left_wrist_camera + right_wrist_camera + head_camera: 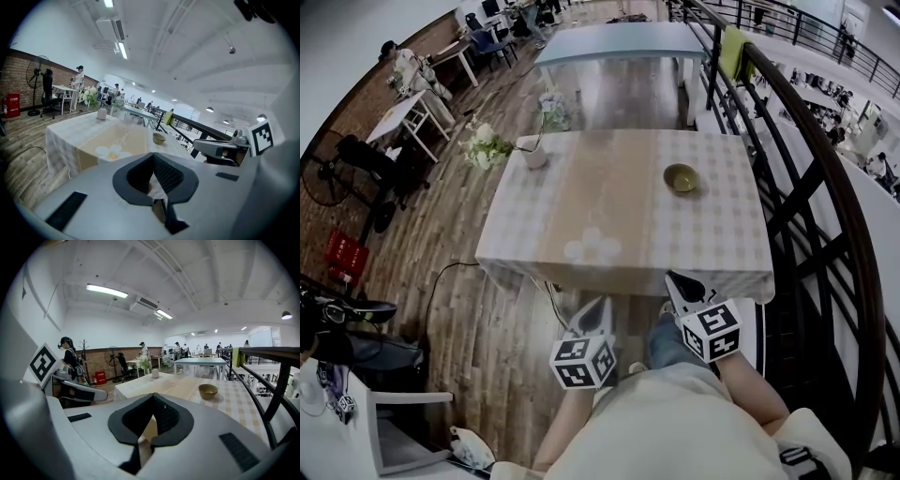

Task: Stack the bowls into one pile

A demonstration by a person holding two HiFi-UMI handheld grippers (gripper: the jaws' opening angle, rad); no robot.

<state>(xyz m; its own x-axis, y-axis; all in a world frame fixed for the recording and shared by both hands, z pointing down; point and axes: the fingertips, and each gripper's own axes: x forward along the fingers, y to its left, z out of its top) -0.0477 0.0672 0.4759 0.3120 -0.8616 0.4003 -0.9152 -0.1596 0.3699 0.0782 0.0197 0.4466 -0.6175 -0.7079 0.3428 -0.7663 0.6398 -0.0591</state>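
Note:
An olive-green bowl stands alone on the right half of the checked tablecloth; it also shows as the bowl and bowl in the gripper views. I cannot tell whether others are nested in it. My left gripper and right gripper hang off the table's near edge, close to my body, far from the bowl. Both are shut with nothing held, jaws meeting at the left gripper and right gripper.
A white vase of flowers stands at the table's far left corner. A dark metal railing runs along the right side. Another table stands beyond. A cable lies on the wooden floor to the left.

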